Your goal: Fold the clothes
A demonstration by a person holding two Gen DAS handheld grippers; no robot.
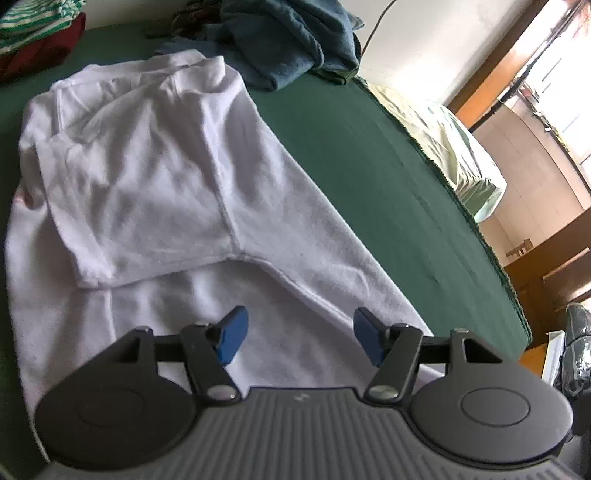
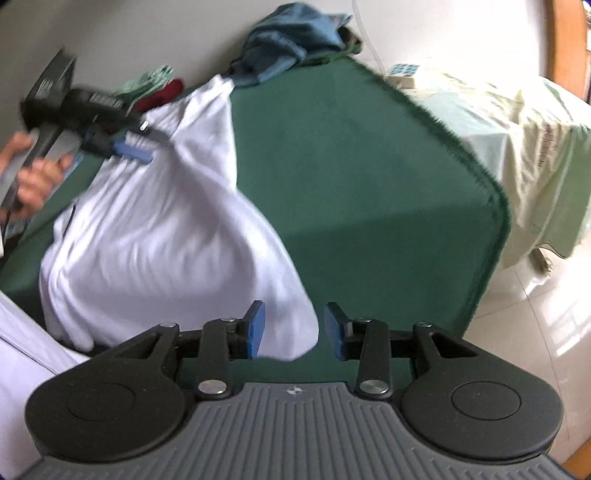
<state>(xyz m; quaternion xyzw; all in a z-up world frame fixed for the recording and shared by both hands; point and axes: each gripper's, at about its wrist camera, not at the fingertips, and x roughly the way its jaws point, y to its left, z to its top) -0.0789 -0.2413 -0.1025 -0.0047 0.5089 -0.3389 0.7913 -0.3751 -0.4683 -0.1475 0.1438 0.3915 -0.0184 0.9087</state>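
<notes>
Green cover [image 2: 351,177] bare rightward — blue pile [image 2: 291,40] blocks far edge.

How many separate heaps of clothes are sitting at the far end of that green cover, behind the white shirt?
2: a blue-grey heap at the far right by the wall, and a striped green-and-white with dark red pile at the far left. More may lie hidden within them.

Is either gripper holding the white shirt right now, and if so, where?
Neither. The left gripper and right gripper both stand open above the white shirt, nothing pinched between their pads.
</notes>
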